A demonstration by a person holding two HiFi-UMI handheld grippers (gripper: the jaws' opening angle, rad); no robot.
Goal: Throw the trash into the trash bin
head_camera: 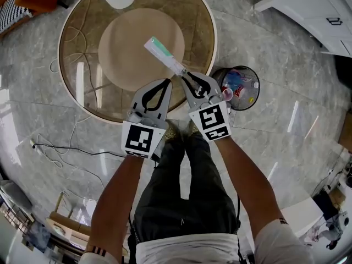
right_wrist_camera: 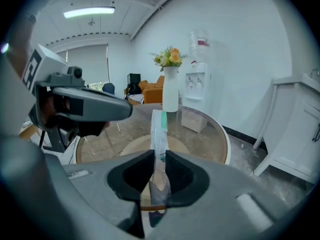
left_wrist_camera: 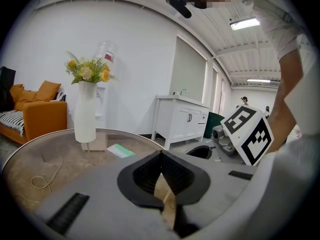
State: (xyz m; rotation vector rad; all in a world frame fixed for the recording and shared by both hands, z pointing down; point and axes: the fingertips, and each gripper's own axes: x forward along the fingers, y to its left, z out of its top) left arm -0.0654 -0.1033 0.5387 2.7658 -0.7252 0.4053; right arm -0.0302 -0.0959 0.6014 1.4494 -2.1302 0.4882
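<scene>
A long white and green plastic wrapper (head_camera: 165,55) hangs over the round glass table (head_camera: 82,92), and my right gripper (head_camera: 186,75) is shut on its near end. In the right gripper view the wrapper (right_wrist_camera: 159,129) stands up between the pressed pads. My left gripper (head_camera: 166,81) is beside it on the left, shut with nothing between its jaws; it (left_wrist_camera: 161,152) looks across the table at the wrapper (left_wrist_camera: 120,150). The black wire trash bin (head_camera: 253,100) stands on the floor right of the table, with trash inside.
A white vase (left_wrist_camera: 85,111) of flowers stands at the table's far side. White cabinets (head_camera: 308,10) are at the upper right. A cable (head_camera: 60,155) lies on the marble floor at the left. The person's legs are below the grippers.
</scene>
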